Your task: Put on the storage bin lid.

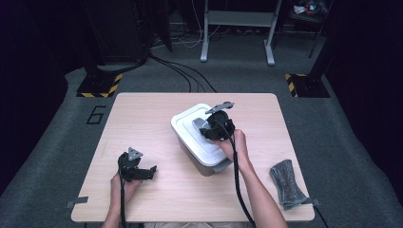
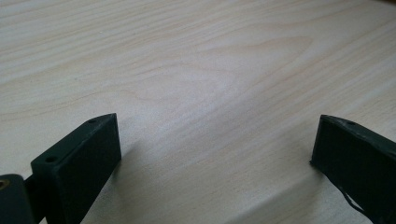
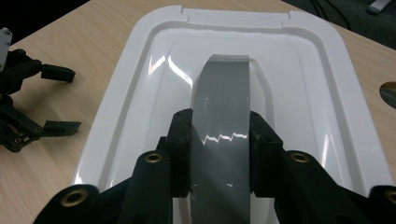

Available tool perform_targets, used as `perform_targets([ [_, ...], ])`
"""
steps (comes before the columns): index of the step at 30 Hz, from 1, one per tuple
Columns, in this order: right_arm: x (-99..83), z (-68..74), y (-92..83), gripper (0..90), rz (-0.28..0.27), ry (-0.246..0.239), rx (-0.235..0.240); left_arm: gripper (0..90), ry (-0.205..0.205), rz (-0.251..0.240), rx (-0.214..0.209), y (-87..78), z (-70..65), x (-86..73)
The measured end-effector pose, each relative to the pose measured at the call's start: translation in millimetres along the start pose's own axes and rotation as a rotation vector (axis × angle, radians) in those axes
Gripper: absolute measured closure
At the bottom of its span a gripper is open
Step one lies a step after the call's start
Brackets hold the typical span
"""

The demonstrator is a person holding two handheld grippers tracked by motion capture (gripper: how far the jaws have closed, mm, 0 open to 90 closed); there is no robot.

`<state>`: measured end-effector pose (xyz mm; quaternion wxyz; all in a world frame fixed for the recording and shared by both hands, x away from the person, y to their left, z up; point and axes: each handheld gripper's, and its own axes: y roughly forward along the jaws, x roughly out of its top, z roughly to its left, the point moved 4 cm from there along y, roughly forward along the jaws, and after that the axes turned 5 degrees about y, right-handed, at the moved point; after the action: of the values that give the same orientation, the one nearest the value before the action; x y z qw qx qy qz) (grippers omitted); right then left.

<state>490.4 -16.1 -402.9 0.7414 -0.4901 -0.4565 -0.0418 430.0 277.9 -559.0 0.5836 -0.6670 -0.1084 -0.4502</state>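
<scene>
Grey handle (image 3: 219, 121) on one white lid (image 3: 140, 93) clamped by right gripper (image 3: 219, 154); left gripper (image 2: 215, 154) jaws wide.

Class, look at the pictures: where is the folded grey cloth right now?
In the high view, the grey cloth lies at the table's near right corner, apart from the white-lidded box and to the right of the person's right forearm.

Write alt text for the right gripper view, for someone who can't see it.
The right hand-held gripper is clamped on the grey handle of a white bin lid, seen close from above. The left hand-held gripper, jaws open, rests on the wooden table to the left.
</scene>
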Motion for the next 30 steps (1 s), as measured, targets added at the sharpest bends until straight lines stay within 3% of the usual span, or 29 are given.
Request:
perform_targets([
  [14,-4.2,8.0,5.2,65.0,-0.009,-0.01,-0.027,1.0,-0.003,-0.001,0.001,0.0,-0.2,0.0],
  [17,-3.9,7.6,2.8,57.0,-0.016,-0.015,-0.027,1.0,-0.003,-0.001,0.001,0.0,-0.2,0.0],
  [23,-2.9,5.4,-7.0,26.4,-0.041,-0.01,-0.033,1.1,-0.003,-0.001,0.0,0.0,-0.2,0.0],
  [27,-1.9,-0.8,-17.1,14.9,-0.08,-0.011,-0.041,1.2,-0.004,-0.002,0.0,0.0,-0.3,0.0],
  [30,-2.0,-8.1,-25.5,11.8,-0.112,0.002,-0.051,1.2,-0.003,-0.001,0.0,0.0,-0.2,0.0],
])
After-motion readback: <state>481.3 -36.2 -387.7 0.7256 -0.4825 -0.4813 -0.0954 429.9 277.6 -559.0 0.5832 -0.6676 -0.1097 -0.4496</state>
